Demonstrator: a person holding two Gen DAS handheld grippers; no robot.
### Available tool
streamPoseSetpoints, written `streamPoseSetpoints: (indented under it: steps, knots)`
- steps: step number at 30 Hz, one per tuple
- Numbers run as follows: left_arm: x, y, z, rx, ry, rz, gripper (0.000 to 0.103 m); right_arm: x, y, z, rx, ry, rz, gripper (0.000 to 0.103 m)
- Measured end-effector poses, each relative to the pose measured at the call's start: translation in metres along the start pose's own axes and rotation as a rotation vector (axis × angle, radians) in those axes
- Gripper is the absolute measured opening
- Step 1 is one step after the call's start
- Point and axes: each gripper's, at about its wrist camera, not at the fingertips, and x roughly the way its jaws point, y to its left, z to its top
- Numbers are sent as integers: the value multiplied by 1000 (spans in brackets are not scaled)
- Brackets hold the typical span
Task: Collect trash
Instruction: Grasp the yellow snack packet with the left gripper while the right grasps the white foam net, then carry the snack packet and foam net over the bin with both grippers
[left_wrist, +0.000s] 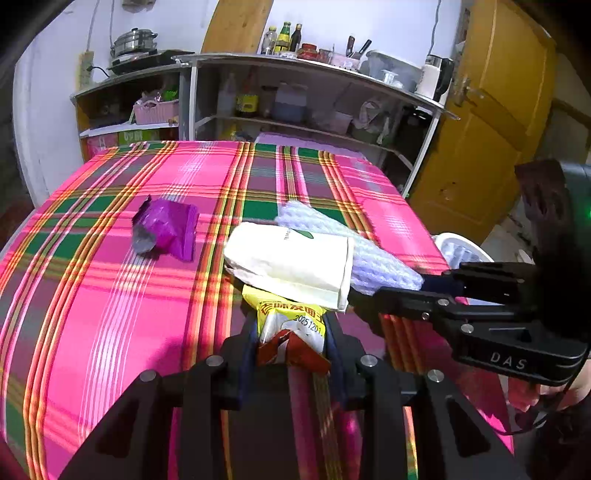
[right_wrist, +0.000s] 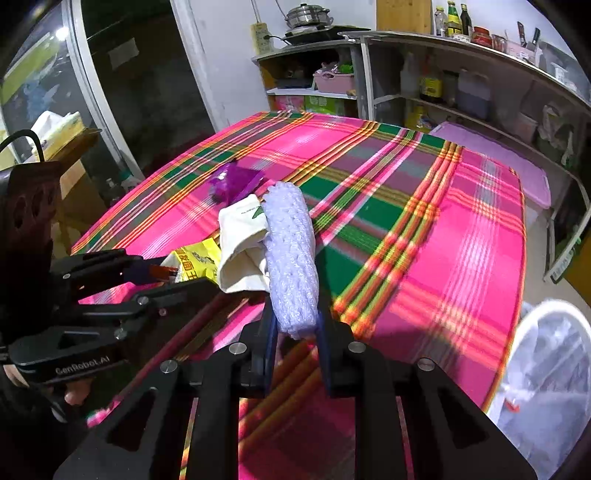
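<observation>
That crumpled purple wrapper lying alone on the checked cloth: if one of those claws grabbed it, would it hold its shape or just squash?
The purple wrapper would probably squash: it is already creased and torn open, like thin foil film. It looks light, so a nudge would likely slide it across the tablecloth. Its glossy surface may be a little slippery.

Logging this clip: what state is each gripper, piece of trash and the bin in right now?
Left gripper: shut on yellow snack wrapper.
Right gripper: shut on pale lilac foam sleeve.
White paper bag: ungripped, overlapping both.
Crumpled purple wrapper: lying apart, untouched.
White lined bin: open.
</observation>
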Motion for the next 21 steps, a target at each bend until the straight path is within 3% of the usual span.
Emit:
streamPoseSetpoints:
  steps: [11, 21]
  knots:
    - [-48, -18, -32, -7, -23, -23, 34, -49, 7, -43, 75, -43, -34, 20]
    - [-84, -37, -39, 6, -89, -54, 34, -96, 11, -62, 123, -125, -64, 20]
